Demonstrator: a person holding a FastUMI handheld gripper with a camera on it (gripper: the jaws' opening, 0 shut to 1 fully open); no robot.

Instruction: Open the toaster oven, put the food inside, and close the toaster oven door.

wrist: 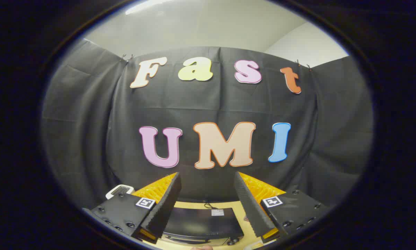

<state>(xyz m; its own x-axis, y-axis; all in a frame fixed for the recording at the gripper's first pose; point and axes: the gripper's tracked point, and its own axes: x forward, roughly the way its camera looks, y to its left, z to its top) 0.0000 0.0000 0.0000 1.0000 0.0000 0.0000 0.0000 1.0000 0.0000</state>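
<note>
Gripper [208, 194] held high and level, fingers spread wide apart, nothing between them and nothing touching either pad. Each finger body carries a small square black-and-white marker tag on its upper face.

Toaster oven [202, 222] sits below the gripper, seen from above through the gap between the two fingers: a dark, flat top panel with a small pale label near its rear edge. Fingers hang above it, well clear, no contact. Front face of the oven barely visible; a dark knob or foot [232, 241] shows at its lower front corner. Whether the door is open or closed cannot be told from this angle.

Desk [244, 217], light wood tone, shows as a narrow strip around the toaster oven, behind it and to its right. A thin dark cord [209, 206] runs off the rear of the toaster oven across the desk.

A small white object with a dark slotted face [120, 190] lies left of the toaster oven, partly hidden behind the left finger body; what it is cannot be made out.

Behind the toaster oven, black cloth wall [90, 139] of the booth rises, draped and creased, pinned at its upper edge. Above the cloth, pale room wall and ceiling [211, 27].

Food not identified.
</note>
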